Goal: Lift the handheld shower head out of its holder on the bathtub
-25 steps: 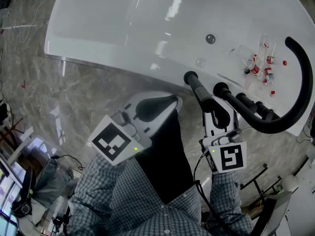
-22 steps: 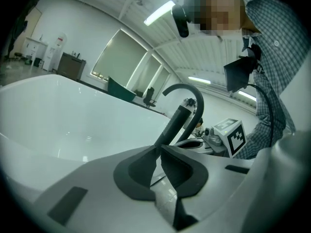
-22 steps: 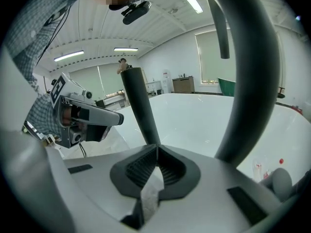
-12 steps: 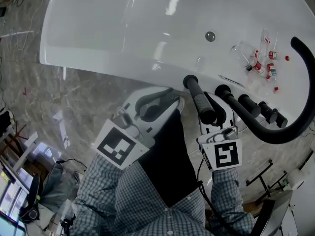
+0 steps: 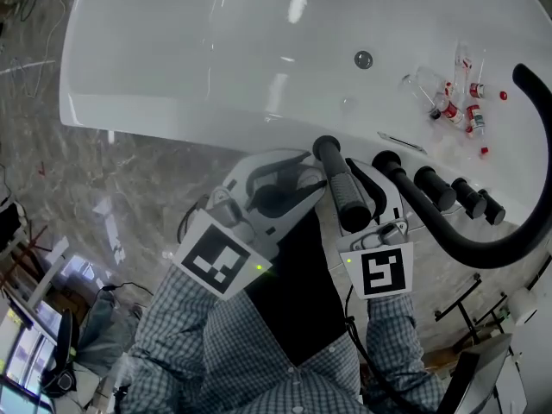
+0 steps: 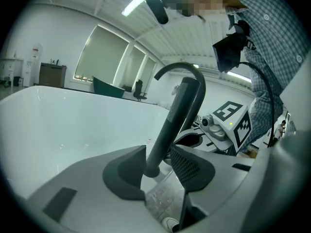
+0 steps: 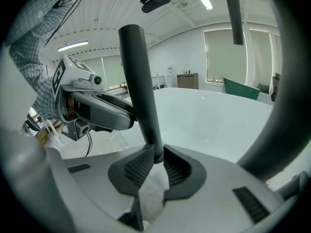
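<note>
**At white glossy bathtub (image 5: 172,59) rim: black rod-shaped shower head (image 5: 342,192) between both claws**

We see the bathtub filling the upper head view, with grey marbled floor (image 5: 112,197) below it. A curved black tube spout (image 5: 483,248) sweeps along the right. A row of black round knobs (image 5: 431,188) sits beside it on the rim. The shower head lies tilted just left of the knobs, one end at the rim. We cannot tell whether it is clear of its holder.

Left gripper (image 6: 158,154): jaws opening, spread wide, shower head between them, pads off it. Right gripper (image 7: 156,152): jaws opening slightly, ribbed pads pinching the shower head's thin end.

Small clear red-capped bottles (image 5: 457,110) lie inside the tub, near a round metal drain (image 5: 363,59).
</note>
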The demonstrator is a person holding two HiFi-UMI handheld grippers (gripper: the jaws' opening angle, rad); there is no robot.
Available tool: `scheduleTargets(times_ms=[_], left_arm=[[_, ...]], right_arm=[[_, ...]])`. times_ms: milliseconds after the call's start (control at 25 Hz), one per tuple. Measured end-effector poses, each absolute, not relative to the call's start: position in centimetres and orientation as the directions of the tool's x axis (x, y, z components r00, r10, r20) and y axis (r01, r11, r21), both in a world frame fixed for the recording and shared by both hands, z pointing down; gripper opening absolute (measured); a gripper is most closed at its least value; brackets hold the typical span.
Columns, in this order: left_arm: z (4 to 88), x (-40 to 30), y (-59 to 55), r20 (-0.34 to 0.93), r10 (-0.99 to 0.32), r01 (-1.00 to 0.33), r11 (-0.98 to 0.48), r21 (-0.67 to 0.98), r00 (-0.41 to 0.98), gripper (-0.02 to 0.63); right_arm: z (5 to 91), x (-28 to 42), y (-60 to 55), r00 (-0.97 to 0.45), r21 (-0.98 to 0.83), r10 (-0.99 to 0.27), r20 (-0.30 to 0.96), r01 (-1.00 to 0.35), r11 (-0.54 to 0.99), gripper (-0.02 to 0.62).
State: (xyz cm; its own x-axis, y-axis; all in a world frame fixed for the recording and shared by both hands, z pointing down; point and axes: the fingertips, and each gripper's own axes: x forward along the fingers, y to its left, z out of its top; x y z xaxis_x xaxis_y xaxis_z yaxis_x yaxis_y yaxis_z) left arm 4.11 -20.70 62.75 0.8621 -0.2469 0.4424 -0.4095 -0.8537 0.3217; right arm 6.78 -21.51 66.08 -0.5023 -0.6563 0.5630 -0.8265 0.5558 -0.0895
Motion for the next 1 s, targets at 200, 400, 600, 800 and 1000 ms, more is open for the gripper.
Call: scheduleTargets(times_ms=[200,400,600,800,1000], left_arm=[[63.1,4.9,-20.5,0.452,-0.218,-0.381,-0.872,0.307,0.865,0.138],[63.2,5.6,-20.4,0.459,-0.205,-0.361,-0.889,0.281,0.864,0.141],[63.2,6.5,-20.7,0.435,-0.218,-0.349,-0.904,0.247,0.874,0.146],[63.2,7.0,-20.8,0.439,-0.215,-0.332,-0.920,0.209,0.872,0.146],[63.3,7.1,-20.8,0.442,-0.211,-0.321,-0.928,0.191,0.872,0.144]], right_arm=[[66.5,6.5,-21.0,-0.528,-0.081,-0.626,0.574,-0.797,0.598,0.074],[67.4,5.7,-20.3,-0.543,-0.047,-0.556,0.630,-0.741,0.670,0.137],[67.5,5.3,-21.3,-0.538,-0.030,-0.573,0.618,-0.744,0.667,0.137],[67.8,4.9,-21.8,-0.533,-0.008,-0.573,0.623,-0.737,0.676,0.135],[68.0,4.9,-21.9,-0.513,0.020,-0.577,0.636,-0.736,0.677,0.133]])
